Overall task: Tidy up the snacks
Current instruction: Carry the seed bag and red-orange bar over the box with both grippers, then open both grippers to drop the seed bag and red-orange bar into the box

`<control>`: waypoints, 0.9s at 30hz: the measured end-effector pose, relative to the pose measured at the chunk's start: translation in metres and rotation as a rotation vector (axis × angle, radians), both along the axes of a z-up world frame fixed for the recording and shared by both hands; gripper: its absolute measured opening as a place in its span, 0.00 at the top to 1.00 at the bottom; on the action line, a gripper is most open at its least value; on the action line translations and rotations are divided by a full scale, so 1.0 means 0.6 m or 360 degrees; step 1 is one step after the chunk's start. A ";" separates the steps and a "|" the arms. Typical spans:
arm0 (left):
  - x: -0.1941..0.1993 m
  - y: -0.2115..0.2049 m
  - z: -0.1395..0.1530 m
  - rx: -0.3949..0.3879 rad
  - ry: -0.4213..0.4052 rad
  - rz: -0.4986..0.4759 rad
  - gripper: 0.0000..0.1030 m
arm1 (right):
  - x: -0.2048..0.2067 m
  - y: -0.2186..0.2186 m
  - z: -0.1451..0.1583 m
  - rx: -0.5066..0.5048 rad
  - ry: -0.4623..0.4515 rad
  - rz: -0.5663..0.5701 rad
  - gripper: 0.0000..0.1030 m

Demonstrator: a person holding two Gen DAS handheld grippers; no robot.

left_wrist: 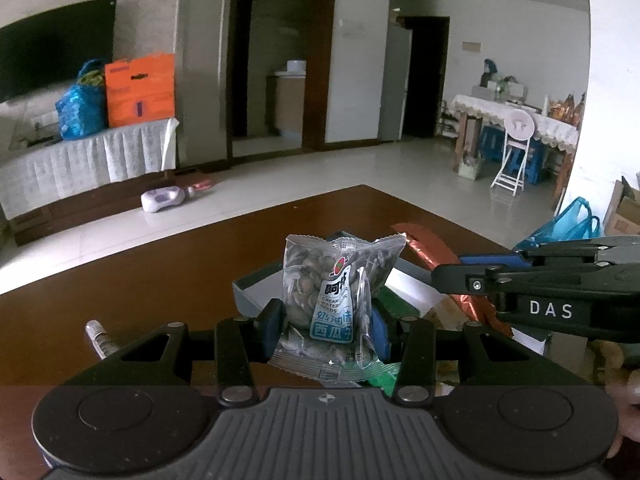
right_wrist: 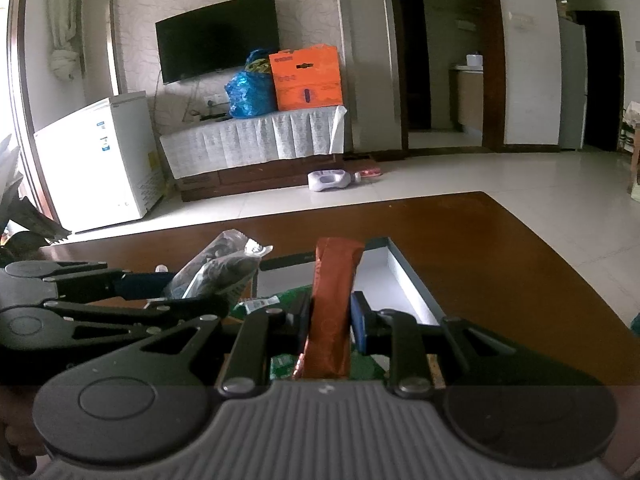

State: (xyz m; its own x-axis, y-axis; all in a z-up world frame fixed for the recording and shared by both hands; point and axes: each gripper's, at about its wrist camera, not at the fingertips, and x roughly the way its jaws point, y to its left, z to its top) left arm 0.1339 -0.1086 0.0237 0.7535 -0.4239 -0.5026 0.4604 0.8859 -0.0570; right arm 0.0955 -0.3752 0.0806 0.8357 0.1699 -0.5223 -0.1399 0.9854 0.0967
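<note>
My left gripper (left_wrist: 326,330) is shut on a clear packet of watermelon seeds (left_wrist: 336,292) with a blue and white label, held upright above a grey-walled box (left_wrist: 250,292) on the brown table (left_wrist: 160,280). In the right wrist view my right gripper (right_wrist: 330,326) is shut on a long orange-brown snack wrapper (right_wrist: 334,304), also over the box (right_wrist: 408,276). The same wrapper (left_wrist: 436,256) and the right gripper's black body (left_wrist: 520,280) show at the right of the left wrist view. The left gripper (right_wrist: 192,298) with its seed packet (right_wrist: 220,268) appears at the left of the right wrist view.
Green packets (right_wrist: 288,300) lie inside the box under both grippers. A small clear packet (left_wrist: 98,338) lies on the table at the left. Beyond the table's far edge is tiled floor with a white bottle (right_wrist: 330,180). A blue plastic bag (left_wrist: 572,228) stands at the right.
</note>
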 end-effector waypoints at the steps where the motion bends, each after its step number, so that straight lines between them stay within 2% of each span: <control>1: 0.000 -0.002 -0.001 0.0002 0.0000 -0.0005 0.56 | -0.001 -0.003 0.000 -0.0002 0.0001 -0.0005 0.78; 19: -0.007 -0.054 -0.019 0.0059 0.0018 -0.0100 0.56 | 0.013 -0.019 -0.016 -0.0023 0.0072 -0.0051 0.78; 27: 0.013 -0.066 -0.023 0.0097 0.0031 -0.0150 0.56 | 0.021 -0.016 -0.014 -0.0032 0.0078 -0.0067 0.78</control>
State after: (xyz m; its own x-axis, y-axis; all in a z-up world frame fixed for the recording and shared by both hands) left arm 0.1417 -0.1482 0.0102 0.7015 -0.4608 -0.5436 0.5412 0.8408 -0.0143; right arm 0.1078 -0.3847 0.0721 0.8153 0.1244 -0.5656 -0.0942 0.9921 0.0824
